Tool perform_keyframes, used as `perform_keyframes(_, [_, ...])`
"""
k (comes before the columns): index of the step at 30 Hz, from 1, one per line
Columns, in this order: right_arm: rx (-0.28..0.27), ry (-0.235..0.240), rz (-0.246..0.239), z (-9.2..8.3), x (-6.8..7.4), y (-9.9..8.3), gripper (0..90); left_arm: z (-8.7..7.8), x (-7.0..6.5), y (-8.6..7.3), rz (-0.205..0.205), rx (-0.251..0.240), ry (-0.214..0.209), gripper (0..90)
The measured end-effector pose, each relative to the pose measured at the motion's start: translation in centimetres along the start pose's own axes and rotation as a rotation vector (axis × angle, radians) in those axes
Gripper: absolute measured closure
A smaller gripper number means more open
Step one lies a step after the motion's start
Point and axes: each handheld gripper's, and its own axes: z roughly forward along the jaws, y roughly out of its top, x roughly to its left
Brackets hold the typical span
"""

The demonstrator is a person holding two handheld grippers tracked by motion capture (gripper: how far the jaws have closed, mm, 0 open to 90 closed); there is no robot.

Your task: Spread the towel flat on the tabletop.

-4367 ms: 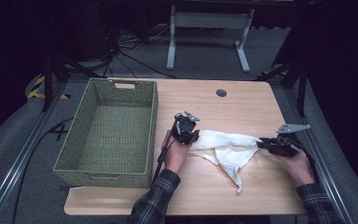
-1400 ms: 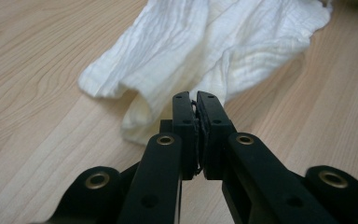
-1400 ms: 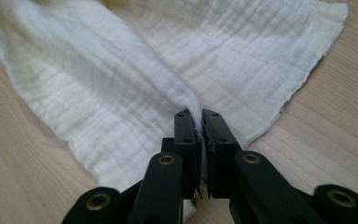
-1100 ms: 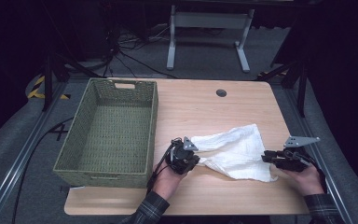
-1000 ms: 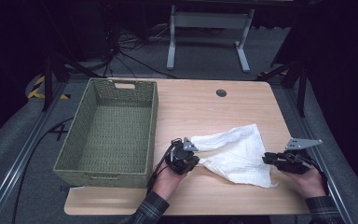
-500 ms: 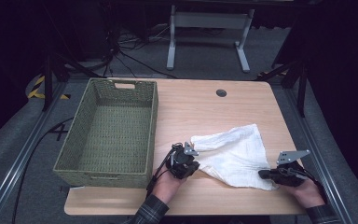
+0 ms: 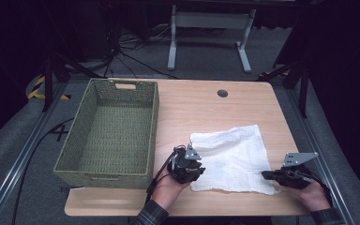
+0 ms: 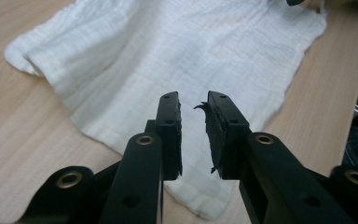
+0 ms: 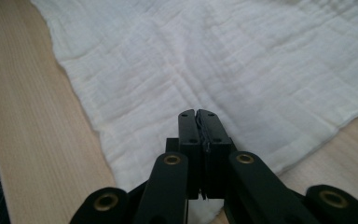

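While flat on table (image 7: 243, 108), plain white cloth (image 7: 229, 159)

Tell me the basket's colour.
The basket is a muted green weave, clearest in the high view.

The bench (image 7: 243, 112) has a pale wood top with rounded corners and a small dark round grommet (image 7: 222, 93) near its far edge; a green woven basket (image 7: 110, 136) stands on its left part; a white cloth (image 7: 232, 159) lies spread nearly flat on the right part near the front edge, just beside the basket and apart from it.
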Motion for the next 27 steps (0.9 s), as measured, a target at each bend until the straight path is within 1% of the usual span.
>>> perform_keyframes(1, [-0.012,-0.009,0.002,0.0,-0.3,0.3,89.5,0.0,0.0,0.0,0.0,0.0,0.0,78.0])
perform_keyframes(2, [-0.012,-0.009,0.002,0.0,-0.3,0.3,89.5,0.2,0.2,0.3,-0.007,0.0,0.009,78.0])
perform_keyframes(3, [-0.017,-0.014,0.006,0.0,-0.6,0.5,89.6,0.6,0.6,0.6,-0.003,0.009,0.019,80.3])
perform_keyframes(4, [-0.024,-0.022,0.005,0.2,-1.1,0.8,89.6,1.3,1.1,1.0,-0.006,0.008,0.027,82.8])
perform_keyframes(6, [-0.036,-0.027,0.023,0.6,-1.9,1.5,89.7,2.1,1.5,1.5,-0.013,0.029,0.045,87.0])
perform_keyframes(7, [-0.037,-0.03,0.029,0.7,-2.2,1.7,89.7,2.5,1.9,1.7,-0.004,0.039,0.055,88.1])
perform_keyframes(8, [-0.039,-0.036,0.032,0.9,-2.5,1.9,89.7,3.2,2.4,2.0,-0.011,0.05,0.06,88.9])
perform_keyframes(9, [-0.039,-0.036,0.032,0.9,-2.5,1.9,89.7,3.2,2.4,2.0,-0.011,0.05,0.06,89.3])
perform_keyframes(10, [-0.038,-0.054,0.04,1.5,-3.4,2.6,89.7,3.6,2.8,2.3,-0.011,0.061,0.076,89.4])
perform_keyframes(11, [-0.038,-0.054,0.04,1.5,-3.4,2.6,89.7,4.1,3.0,2.4,-0.022,0.058,0.084,89.4])
perform_keyframes(12, [-0.034,-0.056,0.048,1.7,-3.6,2.8,89.8,4.5,3.3,2.5,-0.018,0.076,0.093,89.5])
perform_keyframes(13, [-0.035,-0.063,0.053,2.0,-4.0,2.9,89.8,4.9,3.4,2.5,-0.028,0.085,0.096,89.4])
perform_keyframes(14, [-0.033,-0.063,0.057,2.2,-4.2,3.0,89.8,5.3,3.6,2.5,-0.02,0.092,0.107,89.5])
perform_keyframes(16, [-0.016,-0.076,0.068,2.8,-5.0,3.1,89.8,5.9,3.8,2.4,-0.016,0.107,0.116,89.4])
perform_keyframes(17, [-0.016,-0.076,0.068,2.8,-5.0,3.1,89.8,6.1,3.9,2.4,-0.014,0.123,0.117,89.4])
perform_keyframes(18, [-0.008,-0.079,0.072,3.0,-5.1,3.1,89.9,6.4,3.9,2.3,-0.011,0.124,0.123,89.5])
perform_keyframes(20, [0.014,-0.086,0.074,3.3,-5.4,3.0,89.8,6.6,4.0,2.2,-0.012,0.146,0.123,89.5])
perform_keyframes(21, [0.014,-0.086,0.074,3.3,-5.4,3.0,89.8,6.6,4.1,2.1,-0.007,0.161,0.114,89.5])
perform_keyframes(23, [0.029,-0.091,0.074,3.6,-5.4,2.9,89.9,6.6,4.2,2.1,-0.009,0.162,0.108,89.6])
perform_keyframes(24, [0.028,-0.09,0.072,3.6,-5.4,2.9,89.9,6.6,4.1,2.1,-0.01,0.155,0.11,89.6])
perform_keyframes(25, [0.029,-0.093,0.068,3.6,-5.3,2.9,89.9,6.5,4.1,2.1,-0.01,0.163,0.099,89.6])
perform_keyframes(27, [0.03,-0.09,0.064,3.6,-5.2,2.8,89.9,6.4,4.1,1.9,-0.015,0.162,0.092,89.6])
